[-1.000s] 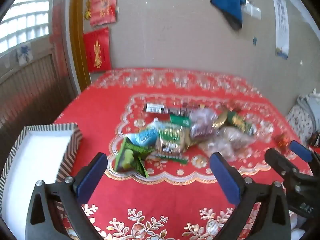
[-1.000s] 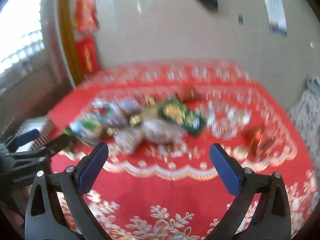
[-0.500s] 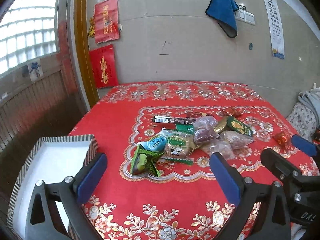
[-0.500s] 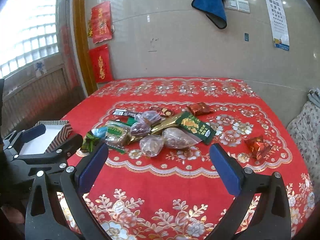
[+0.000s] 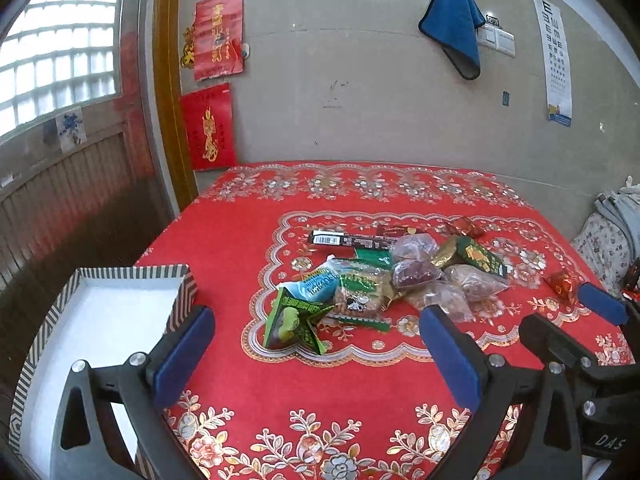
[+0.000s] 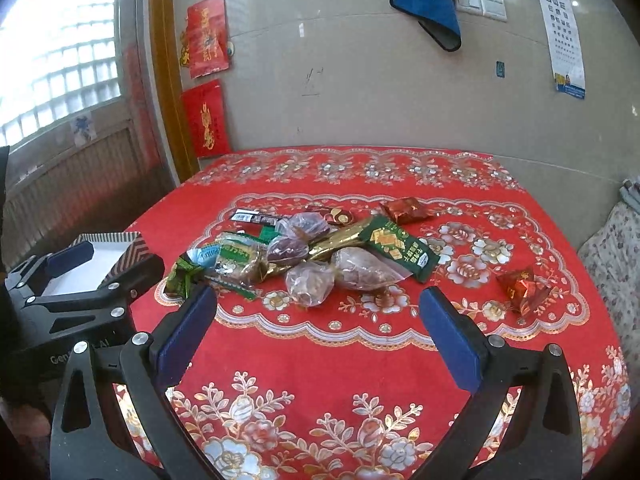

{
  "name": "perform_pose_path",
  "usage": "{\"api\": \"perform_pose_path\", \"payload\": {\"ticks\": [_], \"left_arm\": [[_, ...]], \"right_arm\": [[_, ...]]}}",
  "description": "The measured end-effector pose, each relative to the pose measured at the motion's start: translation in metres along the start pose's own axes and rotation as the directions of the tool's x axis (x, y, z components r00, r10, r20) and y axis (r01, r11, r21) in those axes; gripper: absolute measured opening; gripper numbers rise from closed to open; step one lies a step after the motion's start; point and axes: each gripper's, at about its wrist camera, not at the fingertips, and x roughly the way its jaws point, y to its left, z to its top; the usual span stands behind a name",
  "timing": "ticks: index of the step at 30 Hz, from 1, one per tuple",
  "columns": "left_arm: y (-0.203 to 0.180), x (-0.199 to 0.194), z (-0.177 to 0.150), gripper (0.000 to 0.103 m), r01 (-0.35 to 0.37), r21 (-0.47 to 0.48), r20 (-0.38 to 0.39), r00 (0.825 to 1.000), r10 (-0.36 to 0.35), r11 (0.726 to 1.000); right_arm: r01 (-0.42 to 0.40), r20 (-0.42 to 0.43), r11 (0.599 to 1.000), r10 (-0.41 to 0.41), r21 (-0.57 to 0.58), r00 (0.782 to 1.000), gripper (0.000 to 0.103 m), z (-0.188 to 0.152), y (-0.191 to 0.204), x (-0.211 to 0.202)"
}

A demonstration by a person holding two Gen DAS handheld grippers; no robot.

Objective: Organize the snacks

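A pile of snack packets point(image 5: 384, 280) lies in the middle of the red tablecloth; it also shows in the right wrist view point(image 6: 304, 256). A green triangular packet point(image 5: 294, 320) sits at its near left. A red wrapped candy point(image 6: 522, 286) lies apart on the right, and another red packet point(image 6: 404, 210) at the far side. An empty striped box point(image 5: 100, 320) with a white inside stands at the table's left edge. My left gripper point(image 5: 316, 352) is open and empty, held above the table short of the pile. My right gripper point(image 6: 318, 330) is open and empty beside it.
The red flowered tablecloth point(image 5: 320, 408) covers the whole table, which stands against a tiled wall. A wooden-panelled wall and window are to the left. A patterned cushion point(image 5: 604, 240) lies beyond the right table edge. The left gripper's body point(image 6: 80, 292) shows at the right view's left.
Both grippers have risen and pulled back a little, so the pile and the box sit lower and farther in view. The motion blur is gone. Both stay open.
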Motion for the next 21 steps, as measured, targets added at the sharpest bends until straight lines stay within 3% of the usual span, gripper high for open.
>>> {"api": "perform_pose_path", "payload": {"ticks": [13,21], "left_arm": [[0.008,0.005,0.000,0.103,0.009,-0.021,-0.020,1.000,-0.009,1.000],[0.025,0.017,0.002,0.103,-0.013,-0.023,-0.072,0.997,0.012,1.000]], "right_arm": [[0.008,-0.025,1.000,-0.008,0.011,1.000,0.102,-0.003,-0.004,0.006],[0.006,-0.056,1.000,-0.007,-0.016,0.998,0.102,0.000,-0.007,0.013]]}}
